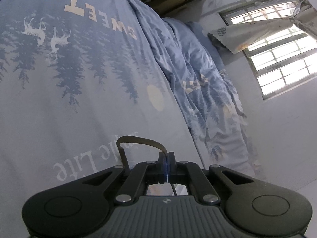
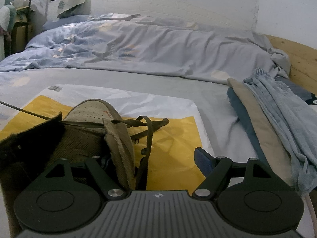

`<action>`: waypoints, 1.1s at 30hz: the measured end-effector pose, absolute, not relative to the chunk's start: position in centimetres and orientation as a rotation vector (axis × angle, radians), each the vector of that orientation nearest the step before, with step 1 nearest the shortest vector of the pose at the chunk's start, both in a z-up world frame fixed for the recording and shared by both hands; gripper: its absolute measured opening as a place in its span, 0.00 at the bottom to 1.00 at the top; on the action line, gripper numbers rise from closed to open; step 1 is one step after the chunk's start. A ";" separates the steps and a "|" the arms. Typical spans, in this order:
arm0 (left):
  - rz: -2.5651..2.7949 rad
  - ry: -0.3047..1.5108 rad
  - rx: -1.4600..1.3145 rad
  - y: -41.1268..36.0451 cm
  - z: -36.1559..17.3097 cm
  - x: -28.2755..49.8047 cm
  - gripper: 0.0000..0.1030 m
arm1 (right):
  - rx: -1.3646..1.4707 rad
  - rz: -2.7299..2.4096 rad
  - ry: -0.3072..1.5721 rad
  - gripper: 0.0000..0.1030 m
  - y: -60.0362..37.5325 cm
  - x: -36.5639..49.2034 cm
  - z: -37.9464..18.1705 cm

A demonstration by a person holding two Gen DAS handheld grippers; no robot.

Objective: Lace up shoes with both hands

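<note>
An olive-brown shoe point(image 2: 89, 113) lies on a yellow and white bag point(image 2: 174, 138) on the bed, right in front of my right gripper point(image 2: 152, 160). That gripper stands open wide. The shoe's frayed eyelet flap point(image 2: 118, 148) and a loose loop of brown lace point(image 2: 148, 136) lie between its jaws. Its blue right pad point(image 2: 204, 161) touches nothing, and the left finger is hidden behind the shoe. Another stretch of lace point(image 2: 19, 110) runs taut off to the left. In the left wrist view my left gripper point(image 1: 166, 156) is shut on the flat brown lace point(image 1: 138, 139), which arcs out above the bed sheet.
A stack of folded clothes point(image 2: 277, 119) lies on the right of the bed, beside the wooden bed frame point(image 2: 297, 59). A crumpled blue quilt point(image 2: 138, 45) fills the far side along the wall. A barred window point(image 1: 277, 59) with a hanging cloth is beyond.
</note>
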State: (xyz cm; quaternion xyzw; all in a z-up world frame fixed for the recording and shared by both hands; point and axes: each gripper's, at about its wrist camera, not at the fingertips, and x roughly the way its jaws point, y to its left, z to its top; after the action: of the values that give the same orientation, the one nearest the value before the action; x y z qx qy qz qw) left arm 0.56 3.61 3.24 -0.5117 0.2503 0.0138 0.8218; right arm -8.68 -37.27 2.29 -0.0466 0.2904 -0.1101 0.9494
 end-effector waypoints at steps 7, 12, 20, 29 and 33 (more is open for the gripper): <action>0.031 0.540 -1.078 3.5 3.2 0.7 0.00 | 0.011 -0.032 0.580 0.77 -40.4 -9.8 4.4; 0.032 0.550 -1.087 3.3 2.9 1.0 0.00 | 0.161 0.136 0.608 0.77 -43.9 -9.6 5.1; 0.028 0.549 -1.076 3.0 2.8 1.1 0.00 | 0.441 0.144 0.517 0.65 -49.4 -9.4 5.8; 0.018 0.552 -1.061 3.0 2.8 1.1 0.00 | 0.393 0.150 0.667 0.42 -47.6 -5.4 2.7; 0.008 0.557 -1.057 3.0 2.8 1.1 0.00 | 0.381 0.124 0.714 0.14 -47.3 -4.4 1.5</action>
State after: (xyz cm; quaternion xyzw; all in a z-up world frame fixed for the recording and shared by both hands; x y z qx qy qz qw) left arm 1.12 2.97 2.83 -0.4978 0.2621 0.0036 0.8267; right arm -4.43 -47.31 1.52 0.1853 0.3469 0.0604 0.9174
